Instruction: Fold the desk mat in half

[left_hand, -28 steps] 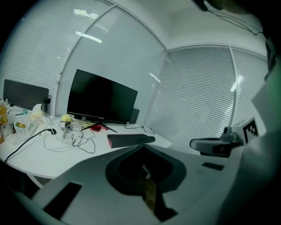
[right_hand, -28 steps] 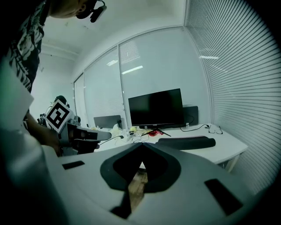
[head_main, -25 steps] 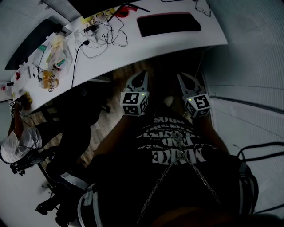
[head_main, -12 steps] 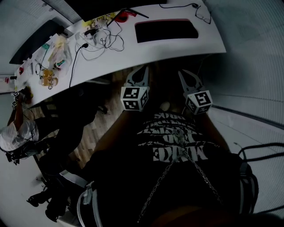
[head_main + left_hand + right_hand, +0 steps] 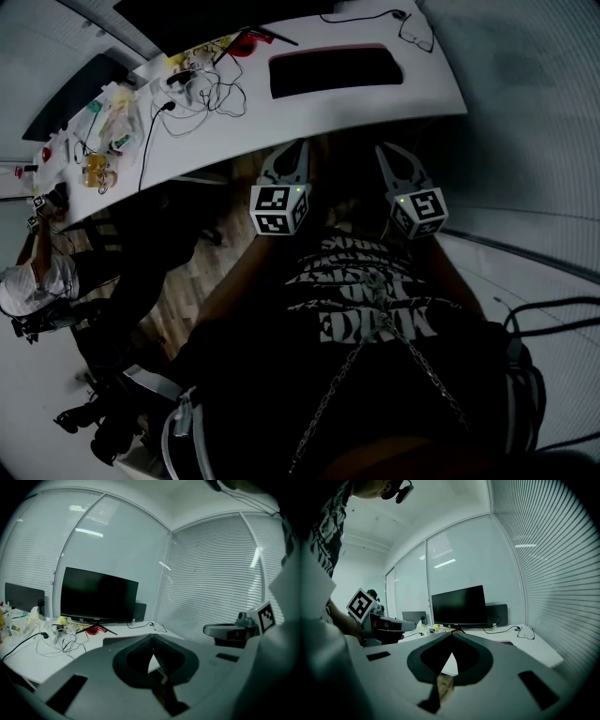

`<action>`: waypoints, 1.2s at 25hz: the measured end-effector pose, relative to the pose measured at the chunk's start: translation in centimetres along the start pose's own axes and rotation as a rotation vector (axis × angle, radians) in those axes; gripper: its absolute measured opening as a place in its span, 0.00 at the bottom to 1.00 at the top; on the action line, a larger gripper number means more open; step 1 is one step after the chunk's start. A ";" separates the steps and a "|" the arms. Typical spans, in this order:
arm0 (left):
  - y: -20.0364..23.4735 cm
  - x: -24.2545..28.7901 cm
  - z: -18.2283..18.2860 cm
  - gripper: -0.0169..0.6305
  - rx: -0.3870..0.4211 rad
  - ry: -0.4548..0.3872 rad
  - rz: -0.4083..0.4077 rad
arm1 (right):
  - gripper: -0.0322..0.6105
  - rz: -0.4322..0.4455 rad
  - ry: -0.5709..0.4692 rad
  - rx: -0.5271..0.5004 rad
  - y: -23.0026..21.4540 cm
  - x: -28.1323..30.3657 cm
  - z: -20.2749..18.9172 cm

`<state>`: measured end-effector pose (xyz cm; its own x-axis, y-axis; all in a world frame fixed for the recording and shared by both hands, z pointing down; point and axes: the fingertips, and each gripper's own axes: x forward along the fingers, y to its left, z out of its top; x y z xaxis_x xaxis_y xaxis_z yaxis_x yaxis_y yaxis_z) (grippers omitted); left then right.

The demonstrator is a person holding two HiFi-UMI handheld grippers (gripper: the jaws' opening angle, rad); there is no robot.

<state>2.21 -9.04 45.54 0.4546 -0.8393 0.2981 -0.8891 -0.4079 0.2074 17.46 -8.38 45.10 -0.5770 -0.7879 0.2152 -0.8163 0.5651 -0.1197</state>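
Lying well beyond the left tool (image 5: 301,144) and right tool (image 5: 383,149), both closed, is the desk mat (image 5: 335,71).

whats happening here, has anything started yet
A person stands at a white desk with a two-jaw tool in each hand. The left tool and the right tool are both shut with nothing in them, pointed toward the desk and touching nothing. The dark desk mat lies flat and unfolded on the desk, so the folding has not yet begun.

two grippers (image 5: 301,146) (image 5: 382,150), one desk mat (image 5: 336,71), one white desk (image 5: 356,108), two monitors (image 5: 99,594) (image 5: 23,597), one pair of glasses (image 5: 527,633)
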 end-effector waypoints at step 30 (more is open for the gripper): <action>7.5 13.2 3.8 0.04 -0.041 0.023 -0.112 | 0.05 -0.122 0.076 0.023 -5.7 10.7 2.9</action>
<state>1.35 -24.56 47.47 0.5523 -0.7808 0.2921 -0.8302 -0.4830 0.2785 15.92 -20.76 45.23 -0.4704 -0.8292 0.3020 -0.8812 0.4598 -0.1100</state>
